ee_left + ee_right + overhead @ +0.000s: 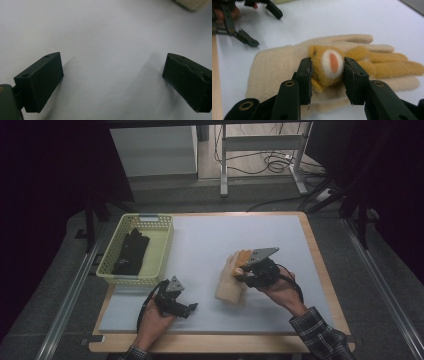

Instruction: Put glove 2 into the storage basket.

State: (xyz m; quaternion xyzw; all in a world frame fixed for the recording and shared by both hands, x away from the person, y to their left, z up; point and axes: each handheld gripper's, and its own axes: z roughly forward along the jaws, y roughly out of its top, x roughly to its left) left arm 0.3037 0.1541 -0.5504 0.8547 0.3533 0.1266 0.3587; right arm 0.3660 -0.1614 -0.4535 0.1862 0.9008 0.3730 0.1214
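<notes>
A cream knitted glove lies flat on the white mat, and its corner appears in the left gripper view. On top of it lies a mustard-yellow glove with a round white and orange patch. My right gripper is shut on the bunched part of this mustard glove, one jaw at each side of the patch. Low over the bare mat, left of the gloves, my left gripper stands open with nothing between its jaws.
A pale yellow-green basket stands at the mat's left edge with a black glove inside. The white mat covers most of the wooden table. Cables and metal stand legs lie beyond the far edge.
</notes>
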